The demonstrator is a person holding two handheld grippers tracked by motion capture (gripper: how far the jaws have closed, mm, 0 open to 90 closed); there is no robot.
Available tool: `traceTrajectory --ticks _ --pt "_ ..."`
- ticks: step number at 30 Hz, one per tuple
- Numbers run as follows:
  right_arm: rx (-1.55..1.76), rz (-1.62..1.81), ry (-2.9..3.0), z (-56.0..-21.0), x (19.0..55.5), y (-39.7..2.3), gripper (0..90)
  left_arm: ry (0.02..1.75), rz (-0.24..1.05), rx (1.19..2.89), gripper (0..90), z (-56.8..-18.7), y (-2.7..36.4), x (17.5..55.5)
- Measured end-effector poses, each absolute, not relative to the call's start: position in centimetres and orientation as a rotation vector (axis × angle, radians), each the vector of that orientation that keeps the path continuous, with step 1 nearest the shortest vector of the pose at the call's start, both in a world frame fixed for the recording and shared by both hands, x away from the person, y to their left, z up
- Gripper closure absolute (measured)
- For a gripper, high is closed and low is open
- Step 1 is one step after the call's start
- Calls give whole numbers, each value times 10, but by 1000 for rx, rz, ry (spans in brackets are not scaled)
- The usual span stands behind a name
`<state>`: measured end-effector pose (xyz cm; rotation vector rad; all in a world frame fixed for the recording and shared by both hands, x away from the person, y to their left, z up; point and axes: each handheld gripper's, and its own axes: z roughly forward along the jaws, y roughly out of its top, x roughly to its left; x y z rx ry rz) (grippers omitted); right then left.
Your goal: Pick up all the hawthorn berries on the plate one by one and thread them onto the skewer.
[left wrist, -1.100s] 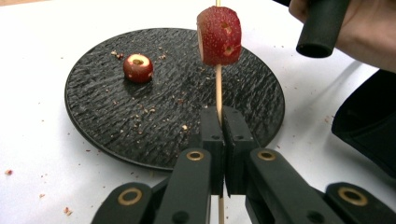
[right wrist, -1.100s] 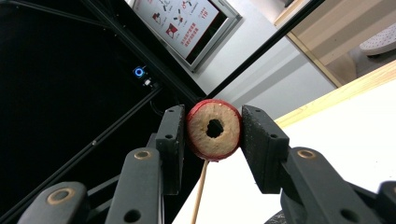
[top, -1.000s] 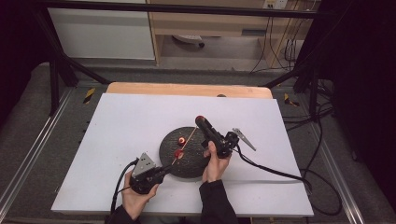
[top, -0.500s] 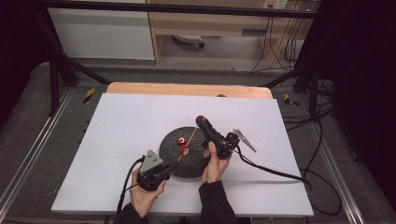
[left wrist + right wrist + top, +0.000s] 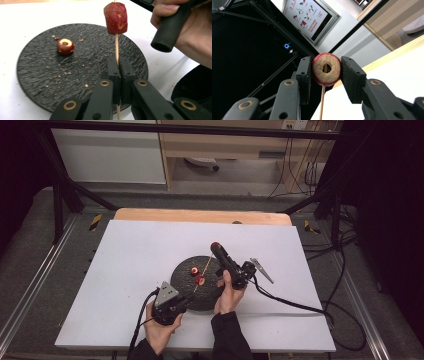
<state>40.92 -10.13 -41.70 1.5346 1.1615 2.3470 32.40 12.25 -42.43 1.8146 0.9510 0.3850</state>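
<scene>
While the left gripper (image 5: 117, 75) has its jaws pinched tight on the thin wooden skewer (image 5: 116, 47) over the near edge of the black plate (image 5: 32, 82), the right gripper (image 5: 326, 68) is clamped on a cored red fruit slice (image 5: 326, 69), with the skewer's tip sitting in its centre hole. One fruit piece (image 5: 115, 18) is already threaded partway up the stick, and a third piece (image 5: 65, 46) lies loose on the plate among crumbs.

The weak point, as I judge it, is the skewer itself — it is thin, held only at its lower end, and any sideways push from the right hand (image 5: 229, 295) could bow or snap it. If the slice goes on off-axis, the tip may catch the inner wall of the hole and split the ring instead of passing through. A hard squeeze could also crush the soft slice, since the pads press on both sides of it. Should the left grip slip, the stick could slide down through the jaws — and the threaded piece could tip toward the white table (image 5: 125, 250).
</scene>
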Motion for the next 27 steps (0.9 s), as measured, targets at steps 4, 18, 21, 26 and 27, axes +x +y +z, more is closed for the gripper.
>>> traceTrajectory --ticks 4,18,21,26,27 --pt "1529 2348 1156 -414 410 -103 623 962 382 1811 885 -425 124 325" --pt "1540 2325 1174 -415 407 -102 624 978 371 1802 888 -425 124 327" --pt "1545 2313 1194 -416 407 -102 624 976 380 1808 888 -425 125 327" --pt "1549 2293 1245 -419 406 -100 624 981 391 1803 889 -418 126 330" --pt "1548 2296 1250 -420 405 -99 625 982 389 1801 888 -417 126 331"
